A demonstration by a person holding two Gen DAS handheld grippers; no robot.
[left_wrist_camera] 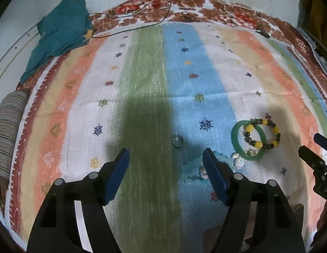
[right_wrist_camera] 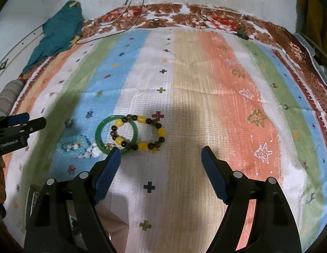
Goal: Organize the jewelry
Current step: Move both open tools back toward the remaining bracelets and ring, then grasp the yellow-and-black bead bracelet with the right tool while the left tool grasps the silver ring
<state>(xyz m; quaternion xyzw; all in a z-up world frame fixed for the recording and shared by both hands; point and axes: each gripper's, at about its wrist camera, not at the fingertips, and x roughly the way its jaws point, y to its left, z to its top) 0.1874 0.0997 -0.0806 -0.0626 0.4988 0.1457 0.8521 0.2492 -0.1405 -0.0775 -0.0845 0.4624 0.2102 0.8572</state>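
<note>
Fingers: the left gripper (left_wrist_camera: pixel 166 158) stands with jaws spread wide and nothing between the blue pads (left_wrist_camera: pixel 117 177); the right gripper (right_wrist_camera: pixel 160 157) likewise, jaws wide apart, grasping nothing.

Surface: striped cloth (left_wrist_camera: pixel 142 84) in orange, white, green, blue and tan bands, laid over a brown floral cover (left_wrist_camera: pixel 205 8).

Items, left to right, left wrist view:
- Striped roll (left_wrist_camera: pixel 7 130) at the cloth's left edge.
- Teal fabric (left_wrist_camera: pixel 60 29), crumpled, far left corner.
- Thin cables (left_wrist_camera: pixel 163 10) running across the far border.
- Small ring (left_wrist_camera: pixel 177 141), metal, on the green-blue boundary, just ahead of the left gripper's open jaws, touching neither pad.
- Pale blue bead bracelet (left_wrist_camera: pixel 191 168) with small charms, on the blue band, partly hidden behind the left gripper's right finger.
- Green bangle (left_wrist_camera: pixel 235 141), lying flat on the white band.
- Yellow and dark bead bracelet (left_wrist_camera: pixel 262 133), overlapping the green bangle's right side.

Right wrist view: the left finger tip (right_wrist_camera: pixel 115 154) of the right gripper sits just in front of the green bangle's near rim; whether it touches cannot be told. The bead bracelet lies ahead of the gap between the jaws.

Containers: cannot be made out with certainty.
</note>
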